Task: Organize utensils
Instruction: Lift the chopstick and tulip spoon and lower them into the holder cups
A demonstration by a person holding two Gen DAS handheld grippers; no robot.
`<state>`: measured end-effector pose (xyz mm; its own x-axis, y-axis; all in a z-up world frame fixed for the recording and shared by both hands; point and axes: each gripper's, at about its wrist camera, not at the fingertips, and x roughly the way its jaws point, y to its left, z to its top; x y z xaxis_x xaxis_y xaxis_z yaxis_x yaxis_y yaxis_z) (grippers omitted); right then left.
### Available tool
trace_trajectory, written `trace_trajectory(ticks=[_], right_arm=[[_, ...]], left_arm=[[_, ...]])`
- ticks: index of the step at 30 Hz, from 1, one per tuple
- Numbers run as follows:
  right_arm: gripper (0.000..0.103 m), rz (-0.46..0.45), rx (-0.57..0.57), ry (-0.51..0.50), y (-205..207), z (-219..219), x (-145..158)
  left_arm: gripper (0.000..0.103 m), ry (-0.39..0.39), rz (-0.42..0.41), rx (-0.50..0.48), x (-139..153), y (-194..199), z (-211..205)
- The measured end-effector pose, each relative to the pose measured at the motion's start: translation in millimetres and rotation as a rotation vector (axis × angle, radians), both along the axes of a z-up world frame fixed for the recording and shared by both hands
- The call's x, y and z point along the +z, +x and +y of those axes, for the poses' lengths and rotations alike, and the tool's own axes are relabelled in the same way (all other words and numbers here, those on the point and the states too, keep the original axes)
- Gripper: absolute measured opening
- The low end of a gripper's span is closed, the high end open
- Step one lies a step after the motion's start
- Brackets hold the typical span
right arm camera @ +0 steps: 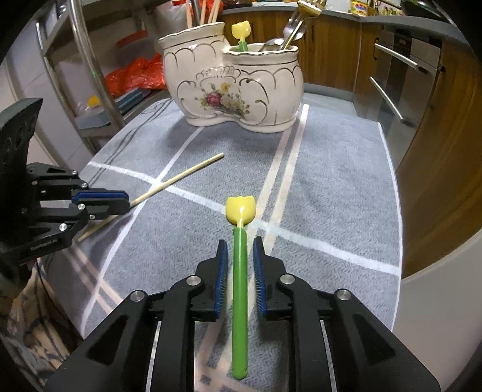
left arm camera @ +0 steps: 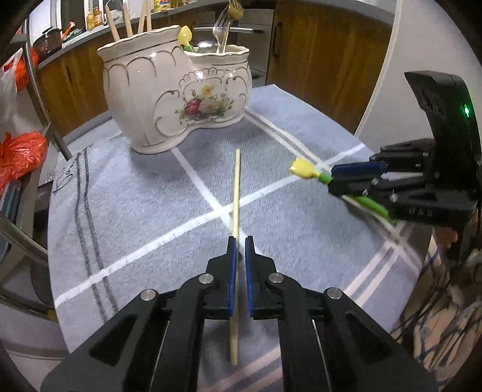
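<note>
The ceramic holder [left arm camera: 177, 90] stands at the far end of the bench [left arm camera: 301, 229], on the grey striped cloth [right arm camera: 331, 187], and everything is read off it. Its taller left-hand pot has wooden sticks [left arm camera: 128, 22] poking out; the lower right-hand pot carries forks [left arm camera: 224, 27] and a yellow tulip-topped utensil [right arm camera: 241, 31].

Left gripper [left arm camera: 241, 250] first: well in front of the holder, a wooden chopstick [left arm camera: 236, 193] runs between its blue fingers [left arm camera: 231, 271], tip aimed toward the holder's left pot. The pad on one side sits against the stick, the other shows a sliver of gap, so whether it is clamped I cannot tell.

Right gripper [right arm camera: 240, 256]: also well short of the holder, straddling the green-handled tulip spoon [right arm camera: 240, 271], yellow head pointing at the holder's right pot. Clear daylight shows on both sides of the handle, so the fingers [right arm camera: 221, 271] are released around it, not pinching.

Between both tools and the holder the cloth lies bare, crossed only by white stripes. To the holder's right, the cloth's edge curves along the bench rim, with wooden cabinets [right arm camera: 436, 150] just beyond. To its left, a steel rail [right arm camera: 96, 75] and orange bags [right arm camera: 132, 75] crowd the side.
</note>
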<state>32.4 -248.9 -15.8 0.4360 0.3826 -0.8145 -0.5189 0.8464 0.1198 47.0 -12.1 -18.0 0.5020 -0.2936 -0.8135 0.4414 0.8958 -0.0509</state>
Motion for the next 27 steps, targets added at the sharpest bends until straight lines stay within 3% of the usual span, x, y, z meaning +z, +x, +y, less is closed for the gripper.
trace_trajectory(ticks=[6, 9, 14, 16, 20, 22, 27], right_arm=[[0.019, -0.015, 0.004, -0.01, 1, 3, -1], [0.011, -0.023, 0.011, -0.006, -1, 4, -2], [0.01, -0.045, 0.002, 0.03, -1, 3, 2], [0.01, -0.08, 0.001, 0.063, -3, 2, 11], [0.01, -0.183, -0.01, 0.132, -7, -3, 34], [0.01, -0.237, -0.028, 0.154, -5, -3, 46], [0.01, -0.347, -0.058, 0.231, 11, -1, 77]], left_arm=[[0.006, 0.008, -0.017, 0.055, -3, 11, -7], [0.006, -0.001, -0.015, 0.079, -8, 13, -5], [0.004, 0.005, -0.048, 0.07, -8, 10, -6], [0.004, -0.032, -0.065, 0.058, -5, 8, -2], [0.004, -0.118, -0.184, 0.054, 17, -2, 11], [0.004, -0.155, -0.282, 0.077, 34, -7, 21], [0.004, -0.21, -0.454, 0.126, 73, -5, 34]])
